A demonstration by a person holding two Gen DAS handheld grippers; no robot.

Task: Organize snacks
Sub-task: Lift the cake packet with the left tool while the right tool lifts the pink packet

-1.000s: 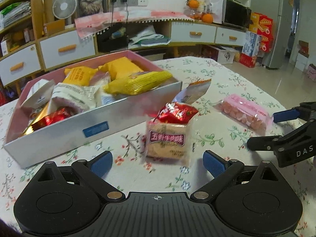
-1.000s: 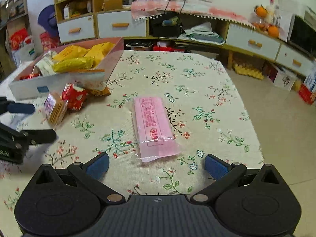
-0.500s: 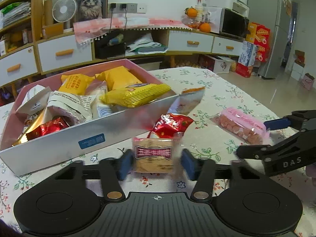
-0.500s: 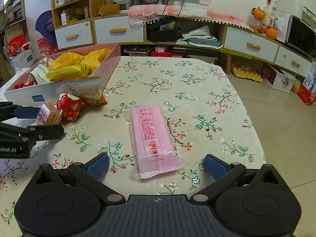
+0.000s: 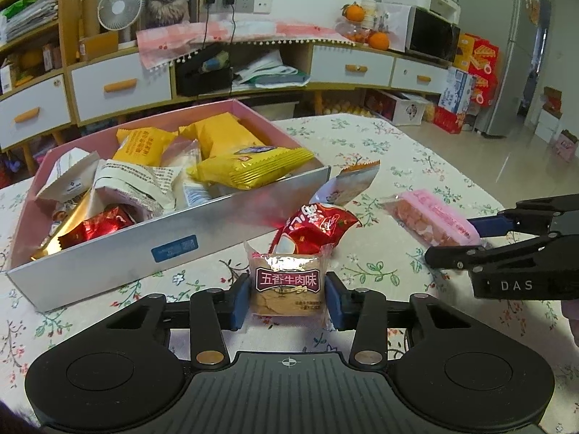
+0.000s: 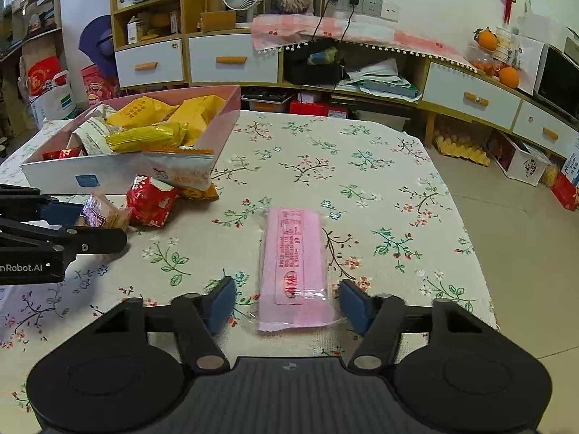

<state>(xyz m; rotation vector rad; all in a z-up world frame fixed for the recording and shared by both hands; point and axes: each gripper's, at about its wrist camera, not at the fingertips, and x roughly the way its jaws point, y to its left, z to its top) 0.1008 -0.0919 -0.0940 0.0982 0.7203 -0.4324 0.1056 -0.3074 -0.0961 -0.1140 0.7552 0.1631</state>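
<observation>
A clear cracker packet with a maroon label (image 5: 287,289) stands between the blue pads of my left gripper (image 5: 287,302). The jaws are closing and both pads press its sides. A long pink packet (image 6: 295,275) lies flat on the flowered tablecloth between the fingers of my right gripper (image 6: 289,305). Those jaws are closing too, with small gaps left on both sides of the packet. A pink-lined box with a silver wall (image 5: 173,231), holding several yellow, white and red packets, stands at the left behind the crackers.
A red foil packet (image 5: 315,224) and an orange-and-white packet (image 5: 351,181) lie against the box's front corner. The table's right edge (image 6: 466,238) drops to the floor. Drawers and shelves (image 6: 231,59) line the wall behind.
The left jaws closed from wide open onto the cracker packet, which now stands upright between the pads. The right jaws came in from wide open toward the pink packet.
</observation>
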